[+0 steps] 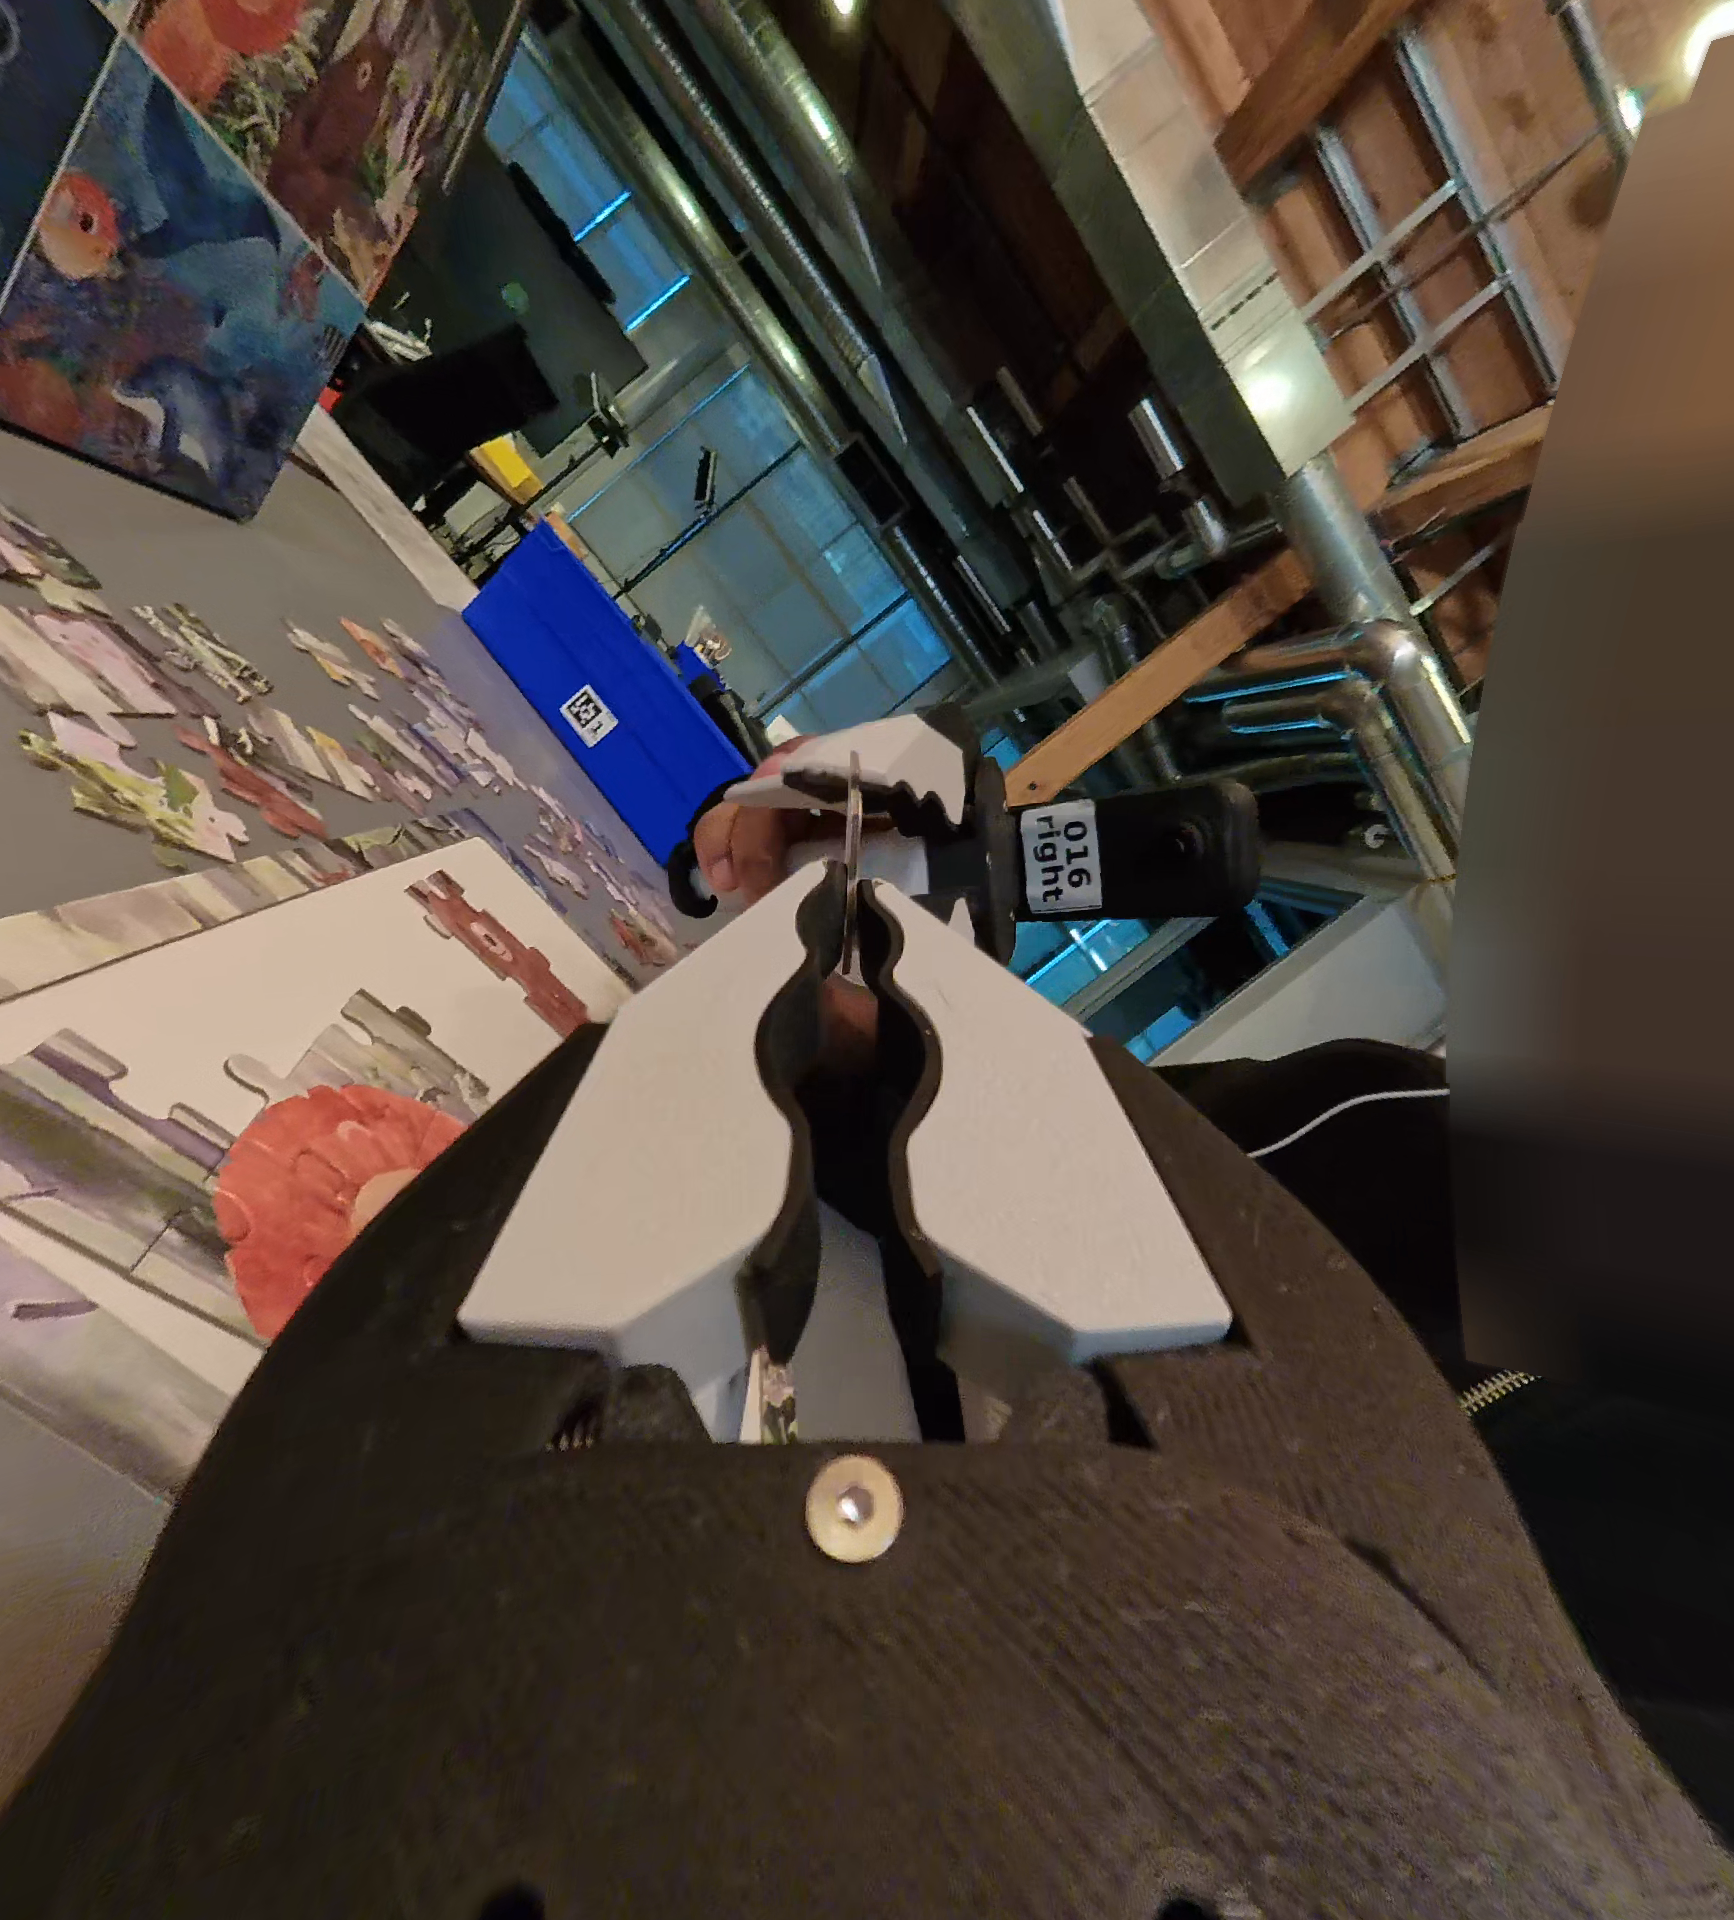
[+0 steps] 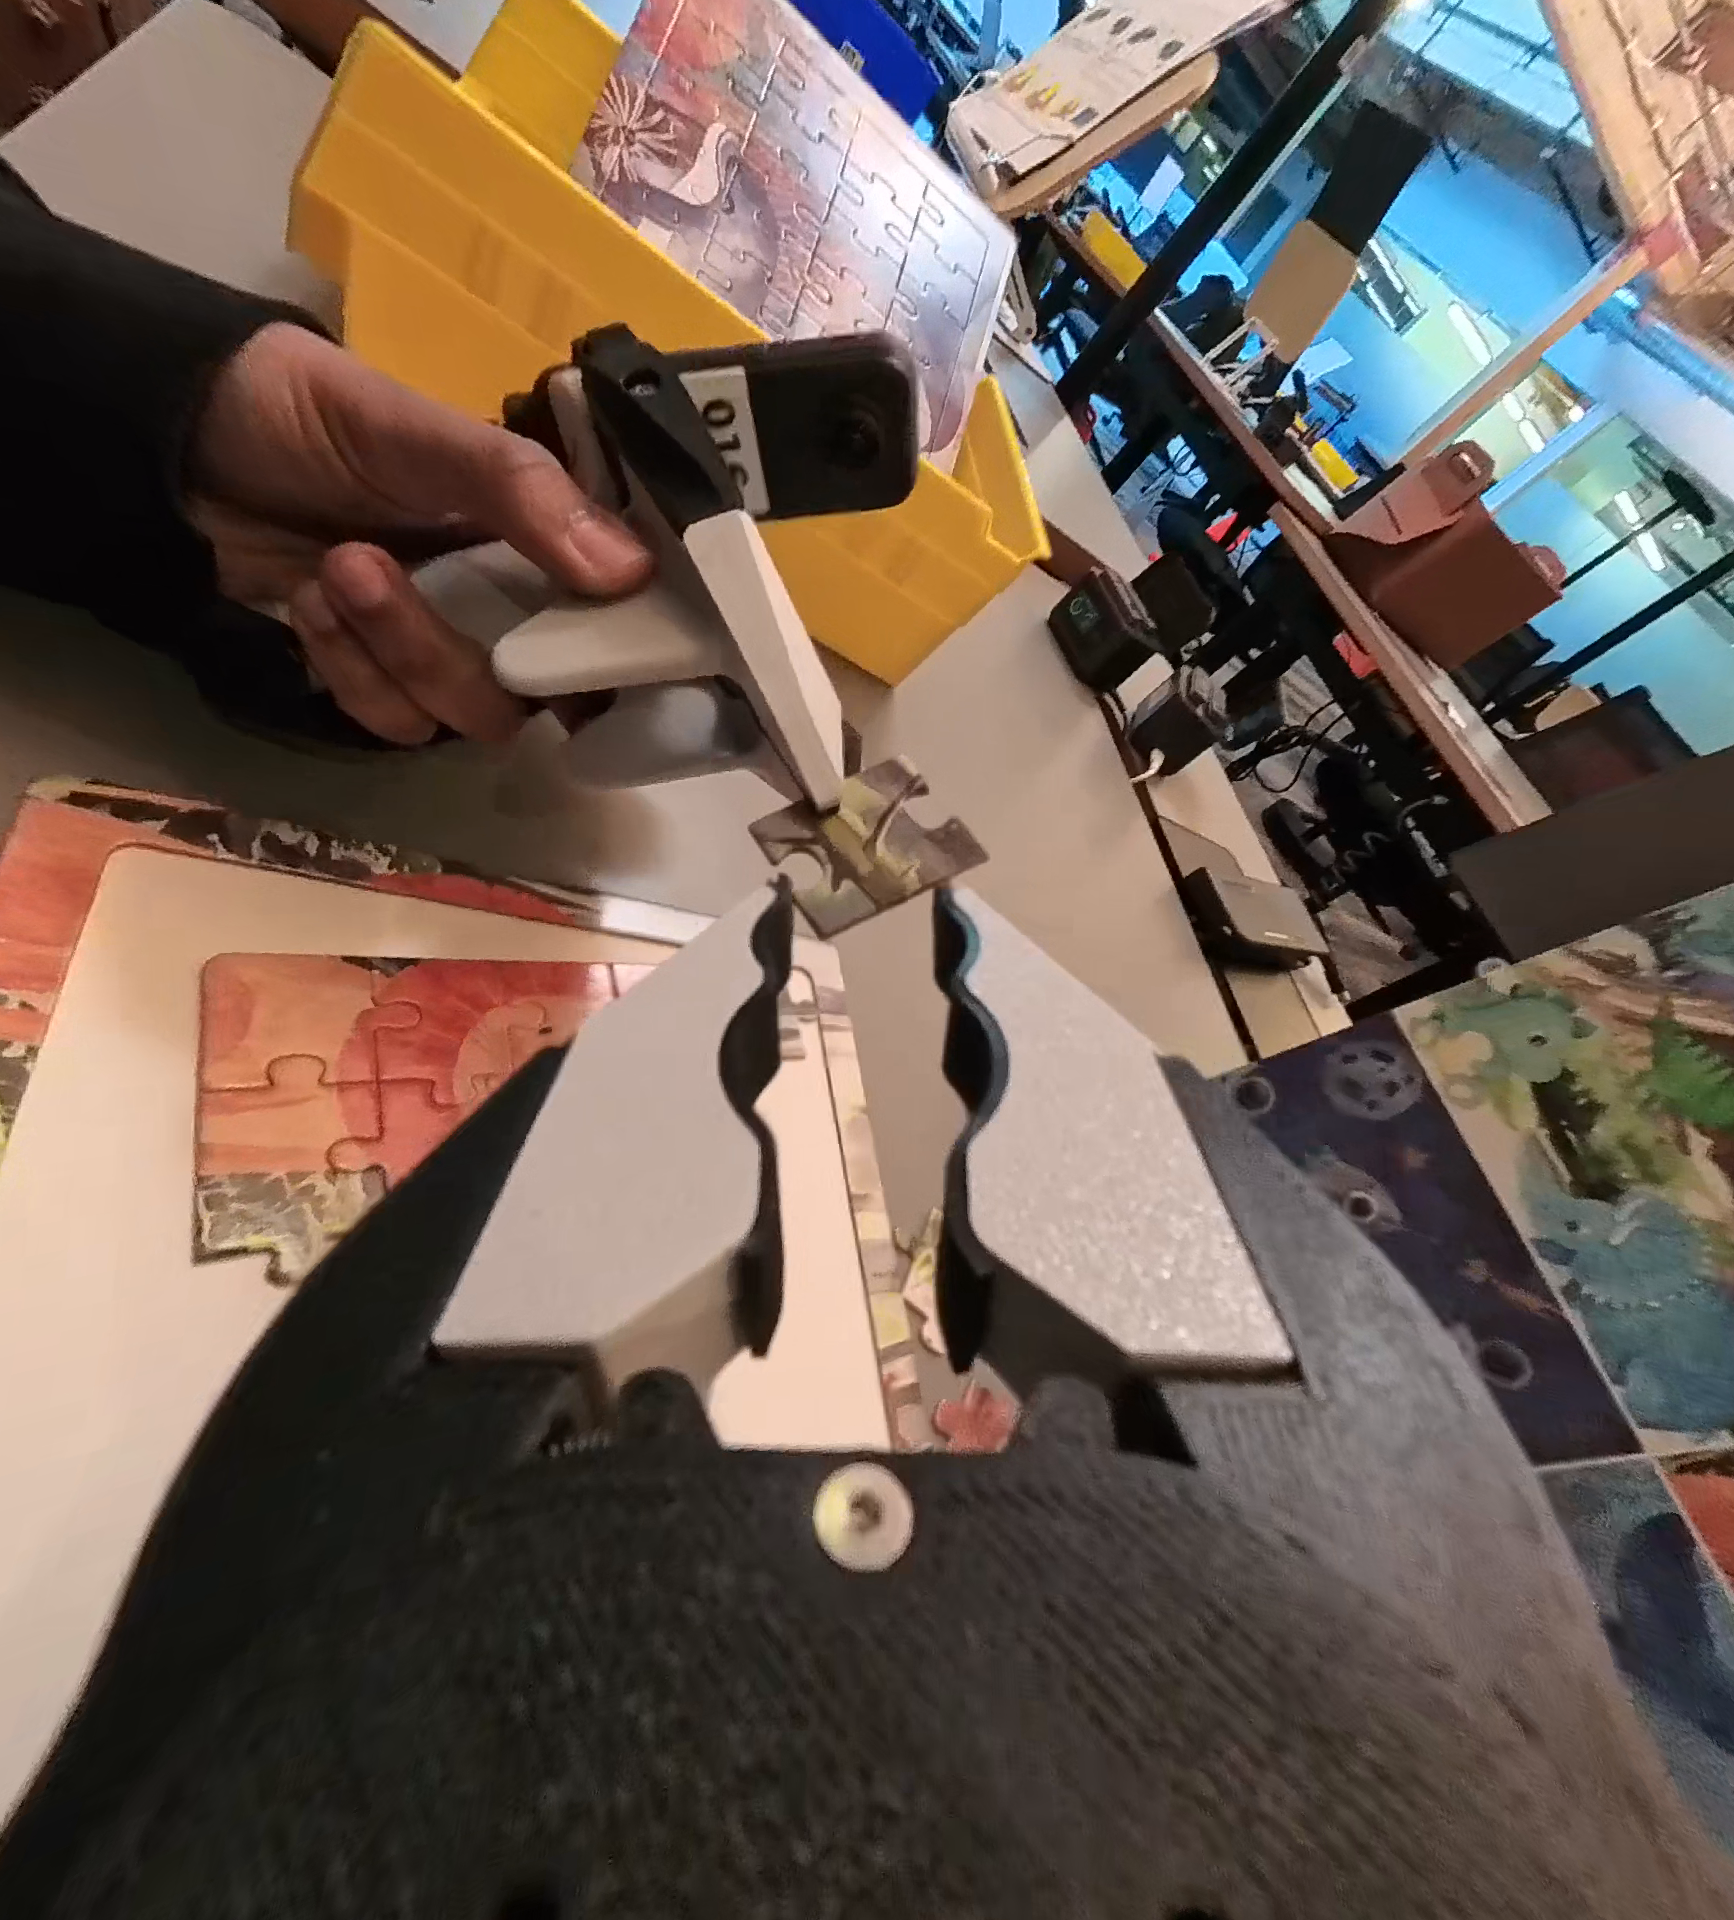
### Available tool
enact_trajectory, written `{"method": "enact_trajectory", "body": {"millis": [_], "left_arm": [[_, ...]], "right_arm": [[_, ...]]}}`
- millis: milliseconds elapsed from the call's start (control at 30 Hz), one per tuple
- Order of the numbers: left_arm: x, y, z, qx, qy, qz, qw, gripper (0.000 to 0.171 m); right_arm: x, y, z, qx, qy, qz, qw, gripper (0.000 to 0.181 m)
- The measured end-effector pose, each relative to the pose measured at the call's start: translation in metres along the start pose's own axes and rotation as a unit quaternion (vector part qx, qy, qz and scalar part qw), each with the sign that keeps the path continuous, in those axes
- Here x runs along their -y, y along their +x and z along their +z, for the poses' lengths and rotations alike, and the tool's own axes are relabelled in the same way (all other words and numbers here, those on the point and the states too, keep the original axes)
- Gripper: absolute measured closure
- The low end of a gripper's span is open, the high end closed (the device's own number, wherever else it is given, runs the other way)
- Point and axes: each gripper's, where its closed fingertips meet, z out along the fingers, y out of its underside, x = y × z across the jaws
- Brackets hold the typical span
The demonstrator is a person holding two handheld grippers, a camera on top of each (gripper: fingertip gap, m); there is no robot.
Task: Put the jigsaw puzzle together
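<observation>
My left gripper (image 1: 847,896) is shut on a jigsaw piece (image 1: 852,831), which shows edge-on between its tips. In the right wrist view a hand holds the left gripper (image 2: 823,802) with the grey-green piece (image 2: 894,847) in the air above the table. My right gripper (image 2: 863,914) is open, and its tips reach the near edge of that piece without closing on it. It also shows in the left wrist view (image 1: 832,795), just beyond the piece. The white puzzle board (image 2: 115,1299) holds a joined red flower block (image 2: 375,1060) and frame pieces (image 1: 323,1174).
Several loose pieces (image 1: 219,727) lie on the grey table beside the board (image 1: 250,966). Picture boxes (image 1: 136,270) stand at the back, and another box (image 2: 1621,1195) lies to the right. A yellow bin (image 2: 489,260) holds a finished puzzle (image 2: 801,187). A blue bin (image 1: 593,665) stands beyond the table edge. Left and right tips are no more than a few centimetres apart.
</observation>
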Motion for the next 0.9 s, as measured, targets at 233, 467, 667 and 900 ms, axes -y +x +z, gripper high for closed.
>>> {"method": "enact_trajectory", "body": {"millis": [233,467,667,900], "left_arm": [[-0.013,-0.013,0.003,0.058,-0.047,0.03,0.997,0.171],[-0.013,-0.015,0.003,0.068,-0.05,0.036,0.996,0.169],[-0.021,-0.019,0.006,0.073,-0.069,0.03,0.994,0.163],[-0.015,-0.023,0.001,0.096,-0.055,0.046,0.993,0.171]], "right_arm": [[-0.018,-0.005,-0.002,0.006,-0.018,0.011,1.0,0.167],[-0.026,-0.004,0.001,0.004,-0.025,0.045,0.999,0.169],[-0.027,0.0,0.001,-0.007,-0.024,0.074,0.997,0.169],[-0.029,-0.003,0.002,-0.007,-0.033,0.061,0.998,0.169]]}}
